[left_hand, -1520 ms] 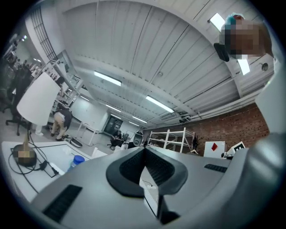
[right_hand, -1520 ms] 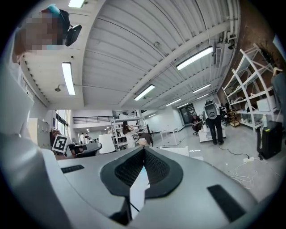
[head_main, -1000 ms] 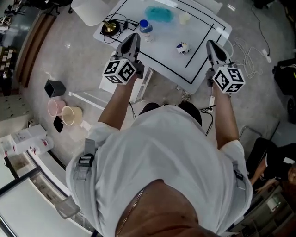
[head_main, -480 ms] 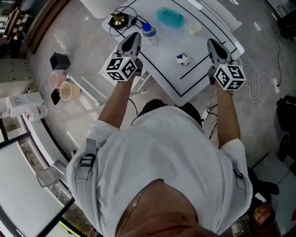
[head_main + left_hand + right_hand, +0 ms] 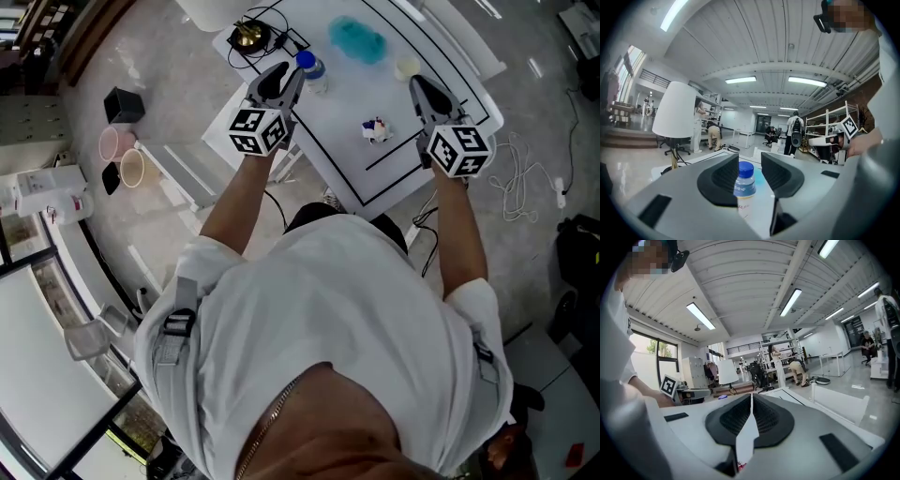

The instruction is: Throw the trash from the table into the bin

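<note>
Looking down from the head, the white table (image 5: 347,159) holds a bottle (image 5: 315,71) with a blue cap near its left edge. A small crumpled scrap (image 5: 376,129) lies near the middle, and a blue wad (image 5: 357,39) lies by the far edge. Only this view shows the floor on the left, with a black bin (image 5: 122,104), a pink bin (image 5: 112,142) and a tan bin (image 5: 133,167).

The left gripper (image 5: 286,77) points at the bottle. Its own view shows more. The jaws are apart and have just been opening, and the bottle stands in the gap, not squeezed.

The right gripper (image 5: 419,86) is over the table's right edge. Its own view shows its jaws pressed together with nothing between them.
</note>
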